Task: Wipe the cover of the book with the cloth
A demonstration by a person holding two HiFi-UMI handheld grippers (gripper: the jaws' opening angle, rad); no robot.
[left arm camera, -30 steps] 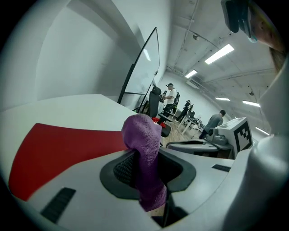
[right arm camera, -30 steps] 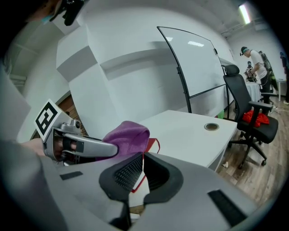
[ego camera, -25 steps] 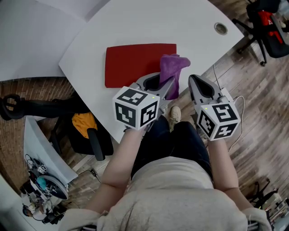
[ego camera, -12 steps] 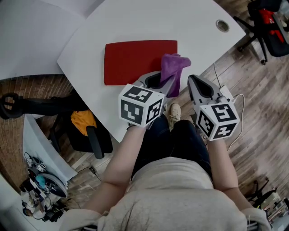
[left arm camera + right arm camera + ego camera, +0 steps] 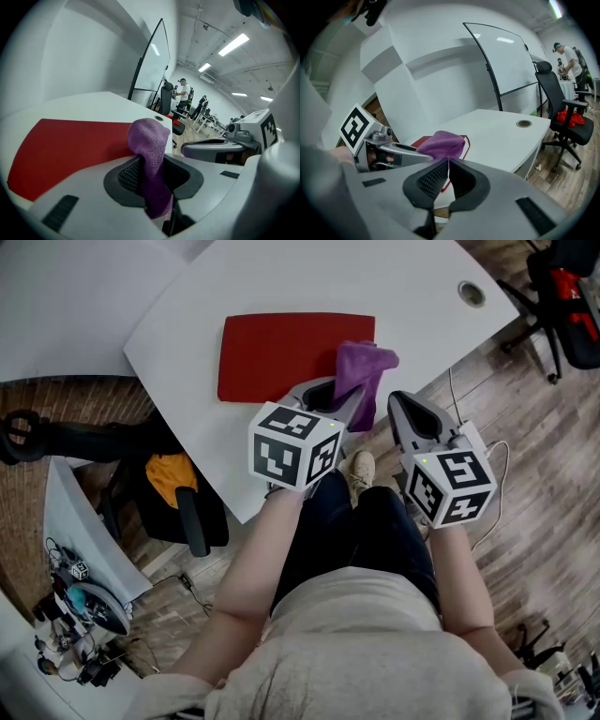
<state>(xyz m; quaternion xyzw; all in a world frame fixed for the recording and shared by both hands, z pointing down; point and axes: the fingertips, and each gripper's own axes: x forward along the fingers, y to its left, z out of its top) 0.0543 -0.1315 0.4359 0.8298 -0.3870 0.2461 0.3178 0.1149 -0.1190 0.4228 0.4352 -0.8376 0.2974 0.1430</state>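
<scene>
My left gripper (image 5: 352, 401) pinches the purple cloth (image 5: 364, 369) over the right edge of the red book (image 5: 281, 354), which lies flat on the white desk (image 5: 394, 287). My right gripper (image 5: 396, 404) is closed on nothing, just beside the left.

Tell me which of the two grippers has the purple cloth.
The left gripper: its jaws are shut on the purple terry cloth, which sticks up between them. The right gripper has its jaws shut on nothing.
</scene>
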